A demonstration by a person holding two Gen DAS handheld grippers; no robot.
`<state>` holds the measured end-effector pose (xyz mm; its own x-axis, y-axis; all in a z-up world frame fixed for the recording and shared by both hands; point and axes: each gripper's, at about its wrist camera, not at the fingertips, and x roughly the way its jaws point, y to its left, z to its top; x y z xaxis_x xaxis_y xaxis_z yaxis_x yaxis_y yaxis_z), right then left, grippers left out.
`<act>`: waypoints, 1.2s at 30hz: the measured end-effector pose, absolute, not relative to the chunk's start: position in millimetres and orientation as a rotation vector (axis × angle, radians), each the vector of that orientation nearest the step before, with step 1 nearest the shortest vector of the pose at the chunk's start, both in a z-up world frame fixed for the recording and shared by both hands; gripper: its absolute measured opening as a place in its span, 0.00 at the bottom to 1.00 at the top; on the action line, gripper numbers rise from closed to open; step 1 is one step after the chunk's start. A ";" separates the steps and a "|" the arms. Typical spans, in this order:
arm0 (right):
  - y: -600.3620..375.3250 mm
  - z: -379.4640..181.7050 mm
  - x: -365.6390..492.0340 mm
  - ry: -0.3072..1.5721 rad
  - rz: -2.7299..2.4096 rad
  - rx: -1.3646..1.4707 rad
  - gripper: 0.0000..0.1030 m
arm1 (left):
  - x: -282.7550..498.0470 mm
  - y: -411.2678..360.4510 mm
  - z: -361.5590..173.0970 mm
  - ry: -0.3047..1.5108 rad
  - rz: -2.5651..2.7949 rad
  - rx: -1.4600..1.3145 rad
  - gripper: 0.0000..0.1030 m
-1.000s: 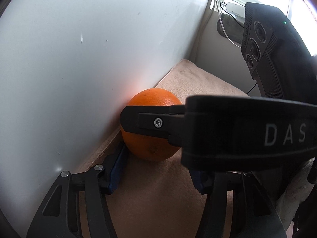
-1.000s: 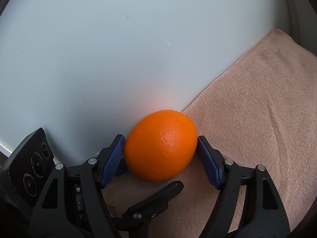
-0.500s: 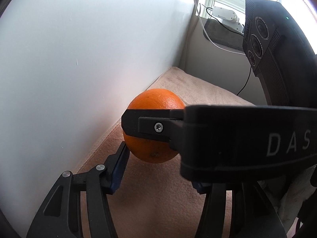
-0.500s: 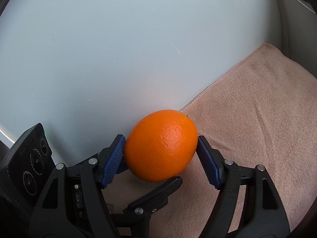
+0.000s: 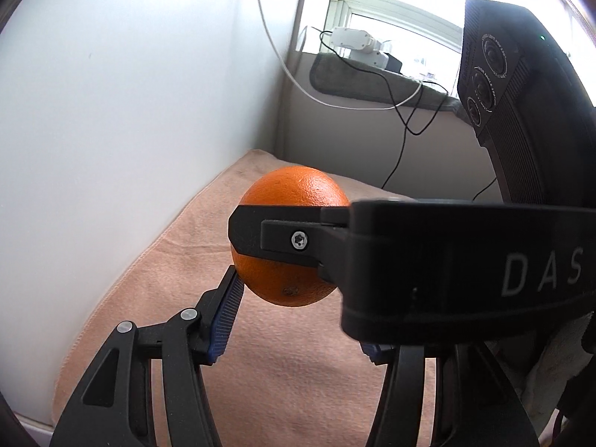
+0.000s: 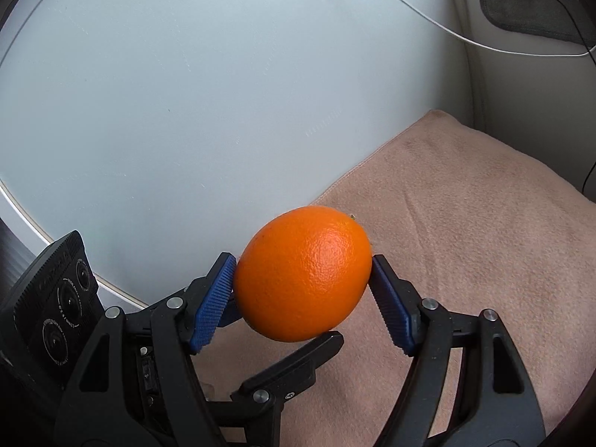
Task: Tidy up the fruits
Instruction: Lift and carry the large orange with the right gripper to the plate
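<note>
Compared with a second ago, the orange (image 6: 303, 273) is now lifted clear of the pink towel (image 6: 465, 231) and away from the white wall (image 6: 186, 93). The right gripper (image 6: 302, 285) has its blue pads (image 6: 214, 300) clamped on it. The left gripper (image 5: 298, 320) has jaws apart, one pad just beside the fruit. On the window sill (image 5: 372, 85) lie cables (image 5: 406, 119).

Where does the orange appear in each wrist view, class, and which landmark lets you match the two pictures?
Left wrist: orange at centre, its middle crossed by a black gripper finger.
Right wrist: orange low centre, clamped between the right gripper's blue pads.
Shared landmark: the towel edge along the white wall.
</note>
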<state>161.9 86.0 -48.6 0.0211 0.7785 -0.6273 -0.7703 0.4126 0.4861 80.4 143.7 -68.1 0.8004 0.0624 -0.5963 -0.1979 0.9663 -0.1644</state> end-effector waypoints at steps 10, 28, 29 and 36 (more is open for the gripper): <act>-4.9 -24.4 167.3 0.923 1.067 0.066 0.74 | 91.0 65.8 -47.1 0.595 0.000 -0.173 0.53; -177.7 -3.1 183.2 0.914 0.806 0.186 0.74 | 129.4 -69.2 -43.0 0.635 -0.284 -0.101 0.53; -184.3 -3.6 185.1 0.917 0.795 0.193 0.73 | 127.0 -75.0 -42.7 0.638 -0.296 -0.099 0.53; -223.9 -11.1 190.7 0.947 0.735 0.235 0.73 | 135.2 -104.7 -46.6 0.659 -0.354 -0.080 0.53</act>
<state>190.7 -223.9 -11.1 0.3665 0.6630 -0.6528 -0.4671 0.7379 0.4872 135.2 -104.7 -46.6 0.7330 -0.3472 -0.5850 0.2967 0.9370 -0.1843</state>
